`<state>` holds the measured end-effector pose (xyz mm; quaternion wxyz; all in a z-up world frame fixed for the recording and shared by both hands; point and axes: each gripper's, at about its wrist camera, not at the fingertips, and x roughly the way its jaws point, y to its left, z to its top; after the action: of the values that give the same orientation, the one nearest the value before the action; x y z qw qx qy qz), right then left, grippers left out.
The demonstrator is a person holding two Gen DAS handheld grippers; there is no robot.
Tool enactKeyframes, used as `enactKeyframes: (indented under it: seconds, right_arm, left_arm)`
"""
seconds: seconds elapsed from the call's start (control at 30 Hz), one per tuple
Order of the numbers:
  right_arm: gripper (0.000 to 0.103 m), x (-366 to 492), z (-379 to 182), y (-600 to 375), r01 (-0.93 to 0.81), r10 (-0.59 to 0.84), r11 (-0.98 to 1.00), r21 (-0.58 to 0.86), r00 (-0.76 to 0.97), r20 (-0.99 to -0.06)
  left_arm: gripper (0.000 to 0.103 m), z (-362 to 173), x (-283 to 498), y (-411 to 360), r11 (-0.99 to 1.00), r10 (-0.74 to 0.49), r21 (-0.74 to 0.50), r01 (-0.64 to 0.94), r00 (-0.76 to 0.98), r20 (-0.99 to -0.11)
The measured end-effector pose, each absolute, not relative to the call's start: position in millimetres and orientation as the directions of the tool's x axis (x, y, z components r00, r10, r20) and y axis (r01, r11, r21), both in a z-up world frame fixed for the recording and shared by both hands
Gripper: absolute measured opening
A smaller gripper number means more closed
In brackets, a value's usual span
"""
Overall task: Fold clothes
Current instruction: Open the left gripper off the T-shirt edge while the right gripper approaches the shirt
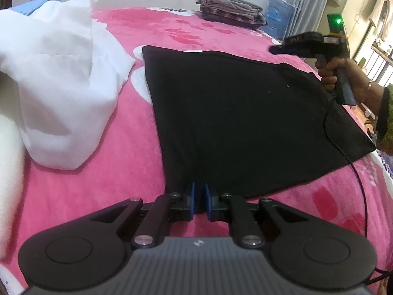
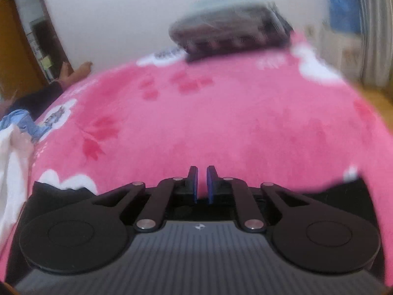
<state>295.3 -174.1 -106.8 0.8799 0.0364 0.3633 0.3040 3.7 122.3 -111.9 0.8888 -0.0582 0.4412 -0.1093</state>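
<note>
2 grippers work over a bed (image 1: 103, 177) covered in a pink flowered blanket (image 2: 221, 123). The black garment (image 1: 233, 113) lies flat on that blanket, spread in a rough square, and serves as the landmark here.

At the garment's near edge, the left gripper (image 1: 199, 196) has its blue pads (image 1: 192, 196) drawn in on a fold of the black cloth, jaws pinching that hem with only a thin gap between them.

At the garment's far right corner, the right gripper (image 1: 289, 48) hangs above the cloth, held by a hand (image 1: 343, 76) with a green sleeve (image 1: 388, 123) behind it. Its own view is blurred; its jaws stand almost pressed together, a narrow slit of pink blanket showing between the pads (image 2: 194, 182), with nothing between them. The garment's black edge shows only low in that view, under the gripper body.

Left of the garment, touching its far left corner or just short of it, sits a heap of white cloth (image 1: 56, 86). Beyond the garment, at the far edge of the bed by the wall, lies a stack of folded clothes (image 1: 231, 7). Right of that stack stands a blue water bottle (image 1: 278, 17). A black cable (image 1: 353, 172) trails across the garment's right corner.
</note>
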Motion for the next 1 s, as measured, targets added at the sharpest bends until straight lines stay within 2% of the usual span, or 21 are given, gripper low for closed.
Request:
enactKeyframes:
  seconds: [0.07,0.13,0.23,0.37,0.47,0.6,0.63,0.7,0.77,0.8,0.83,0.93,1.0]
  right_arm:
    - [0.008,284,-98,-154,-0.613,0.626,0.742,0.273,0.486,-0.61]
    - [0.008,261,-100,-116,-0.761,0.7,0.591,0.267,0.32,-0.638]
    - [0.007,242,-115,-69,-0.854,0.721,0.446,0.269,0.165,-0.672]
    - [0.003,267,-123,-42,-0.797,0.686,0.547,0.258,0.25,-0.683]
    - [0.009,282,-110,-36,-0.768,0.693,0.585,0.26,0.307,-0.652]
    - [0.009,256,-109,4,-0.869,0.747,0.358,0.341,0.047,-0.664]
    - [0.009,251,-114,16,-0.883,0.739,0.332,0.331,0.026,-0.673]
    - [0.008,254,-124,34,-0.884,0.726,0.358,0.302,0.06,-0.686]
    - [0.008,279,-124,37,-0.827,0.744,0.447,0.341,0.132,-0.655]
    - [0.013,290,-123,35,-0.785,0.736,0.513,0.347,0.195,-0.648]
    - [0.013,294,-121,34,-0.767,0.741,0.529,0.363,0.209,-0.639]
    - [0.013,293,-118,33,-0.777,0.797,0.416,0.473,0.061,-0.6]
    - [0.014,280,-120,41,-0.799,0.8,0.341,0.495,-0.03,-0.599]
  left_arm:
    - [0.012,-112,4,124,0.968,-0.249,-0.212,0.133,0.587,-0.771]
    - [0.012,-113,3,124,0.967,-0.251,-0.225,0.119,0.588,-0.769]
    - [0.011,-114,2,124,0.967,-0.25,-0.228,0.114,0.594,-0.765]
    - [0.011,-114,1,124,0.967,-0.252,-0.227,0.119,0.596,-0.762]
    - [0.011,-114,2,126,0.964,-0.259,-0.24,0.111,0.592,-0.763]
    - [0.011,-114,4,126,0.964,-0.26,-0.236,0.119,0.587,-0.767]
    - [0.011,-114,3,125,0.965,-0.258,-0.233,0.121,0.588,-0.766]
    - [0.011,-114,2,124,0.966,-0.254,-0.226,0.122,0.592,-0.764]
    - [0.011,-114,1,124,0.967,-0.251,-0.225,0.12,0.596,-0.763]
    - [0.011,-114,1,124,0.967,-0.25,-0.226,0.117,0.595,-0.764]
    - [0.011,-114,1,124,0.967,-0.251,-0.226,0.117,0.593,-0.765]
    - [0.011,-114,3,124,0.966,-0.254,-0.227,0.12,0.585,-0.77]
    - [0.011,-114,4,123,0.967,-0.252,-0.223,0.123,0.584,-0.772]
